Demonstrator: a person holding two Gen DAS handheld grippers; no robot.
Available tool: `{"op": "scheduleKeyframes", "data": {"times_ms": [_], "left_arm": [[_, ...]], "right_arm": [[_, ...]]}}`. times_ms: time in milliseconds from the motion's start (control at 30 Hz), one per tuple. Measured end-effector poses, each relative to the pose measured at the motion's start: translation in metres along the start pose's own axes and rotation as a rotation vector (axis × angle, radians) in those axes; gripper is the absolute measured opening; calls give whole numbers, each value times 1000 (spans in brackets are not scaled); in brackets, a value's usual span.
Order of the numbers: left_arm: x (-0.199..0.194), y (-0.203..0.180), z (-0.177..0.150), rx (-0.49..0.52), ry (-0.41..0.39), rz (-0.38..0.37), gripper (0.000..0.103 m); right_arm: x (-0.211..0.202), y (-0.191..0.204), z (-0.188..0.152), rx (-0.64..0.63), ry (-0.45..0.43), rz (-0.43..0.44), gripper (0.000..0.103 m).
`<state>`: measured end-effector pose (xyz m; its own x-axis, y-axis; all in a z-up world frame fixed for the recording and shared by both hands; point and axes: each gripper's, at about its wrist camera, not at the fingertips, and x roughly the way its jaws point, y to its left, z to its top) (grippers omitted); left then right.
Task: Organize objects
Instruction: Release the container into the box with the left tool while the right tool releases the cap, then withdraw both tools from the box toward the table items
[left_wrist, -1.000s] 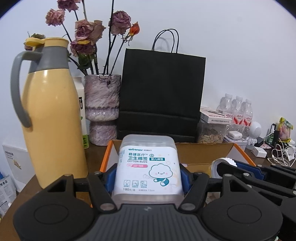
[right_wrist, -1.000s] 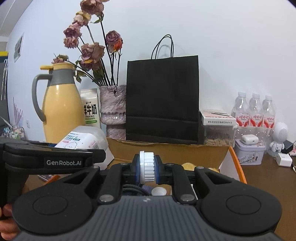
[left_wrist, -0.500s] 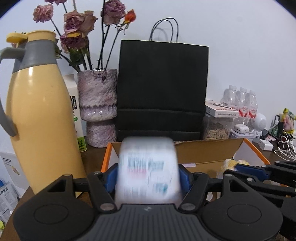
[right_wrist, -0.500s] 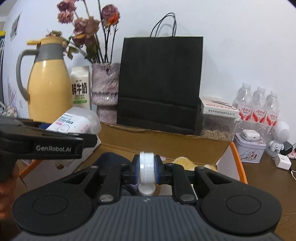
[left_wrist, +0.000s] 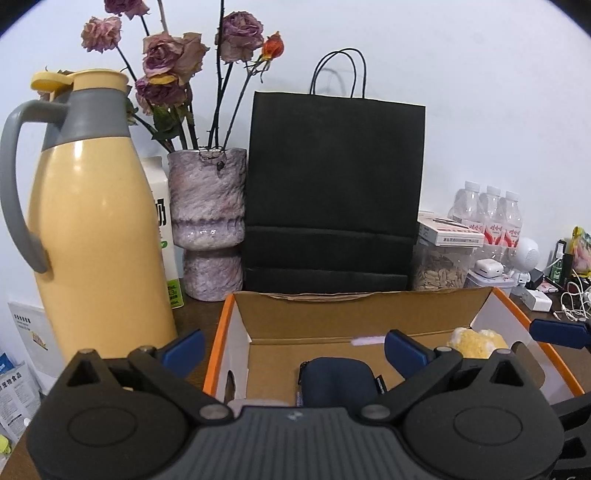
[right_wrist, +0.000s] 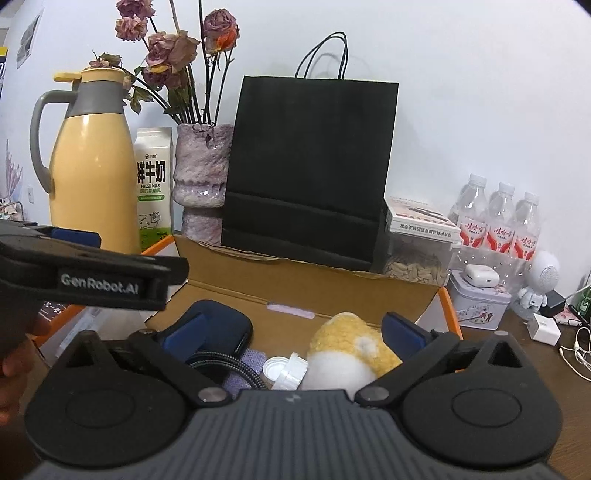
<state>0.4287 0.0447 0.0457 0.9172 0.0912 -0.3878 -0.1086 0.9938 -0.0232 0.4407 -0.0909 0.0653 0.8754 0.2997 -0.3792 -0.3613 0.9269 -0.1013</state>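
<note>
Both hand-held grippers spread above box

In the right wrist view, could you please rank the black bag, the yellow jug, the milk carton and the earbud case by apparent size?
1. Black bag
2. Yellow jug, though it stands nearer the lens edge, so distortion may skew it
3. Milk carton
4. Earbud case

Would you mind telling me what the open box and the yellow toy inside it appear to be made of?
The box looks like corrugated cardboard: matte brown inside, a torn rough top edge, with orange-and-white outer faces. The yellow toy seems to be plush fabric, judging by its fuzzy, curly pile and white patch.
</note>
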Motion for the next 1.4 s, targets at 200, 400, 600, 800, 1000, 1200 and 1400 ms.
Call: {"op": "scheduleKeyframes", "data": {"times_ms": [200, 400, 600, 800, 1000, 1200, 1400], "left_arm": [[-10, -1, -3, 2, -23, -4, 103], [-21, 2, -11, -4, -22, -26, 103], [-32, 6, -25, 3, -3, -9, 103], [-52, 11, -39, 11, -3, -17, 103], [-73, 12, -52, 31, -1, -12, 103], [-87, 15, -66, 49, 23, 15, 103], [-101, 21, -84, 57, 66, 38, 103]], "right_arm": [[-5, 4, -1, -12, -2, 5, 103], [-15, 6, -6, -15, -2, 17, 103], [-28, 8, -17, -27, 13, 20, 103], [-45, 11, -28, -45, 21, 10, 103], [-64, 11, -42, -53, 34, 1, 103], [-86, 7, -61, -48, 29, -40, 103], [-105, 6, -82, -45, 28, -59, 103]]}}
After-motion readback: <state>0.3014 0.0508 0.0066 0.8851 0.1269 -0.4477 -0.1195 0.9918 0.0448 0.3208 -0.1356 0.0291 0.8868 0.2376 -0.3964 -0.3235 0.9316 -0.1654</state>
